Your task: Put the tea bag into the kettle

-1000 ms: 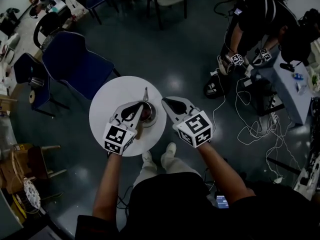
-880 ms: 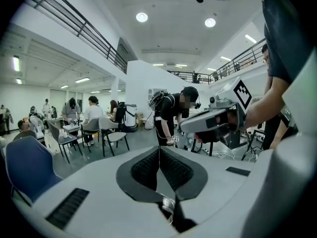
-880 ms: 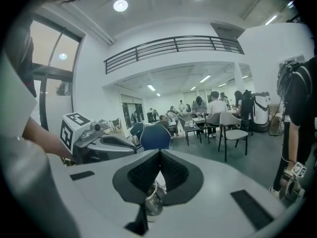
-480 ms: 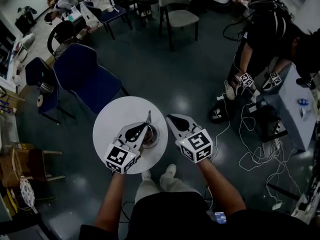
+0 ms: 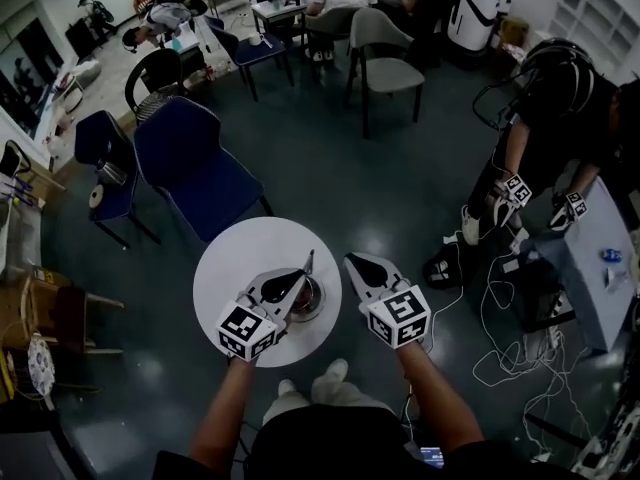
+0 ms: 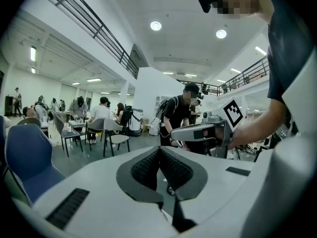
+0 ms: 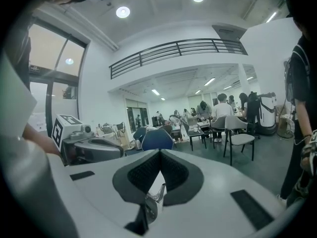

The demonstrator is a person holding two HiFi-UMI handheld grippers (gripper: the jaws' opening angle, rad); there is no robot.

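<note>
A small metal kettle (image 5: 306, 296) stands on the right part of the round white table (image 5: 240, 263), its thin handle sticking up. My left gripper (image 5: 298, 278) hovers right over the kettle, jaws closed tip to tip with nothing showing between them. My right gripper (image 5: 351, 261) hangs just past the table's right edge, jaws also closed and empty. In the right gripper view the kettle (image 7: 150, 208) and its handle show below the shut right gripper (image 7: 160, 153). The left gripper view shows the left gripper (image 6: 159, 148) shut. No tea bag can be made out; the kettle's inside looks dark reddish.
A blue chair (image 5: 195, 173) stands just behind the table, a second one (image 5: 100, 148) further left. A wooden stool (image 5: 50, 313) is at the left. A person in black (image 5: 560, 118) stands at the right, with cables (image 5: 510, 308) across the floor.
The head view has tilted up, so the table and both grippers sit lower in the picture. Both grippers keep about the same place by the kettle and stay shut.
</note>
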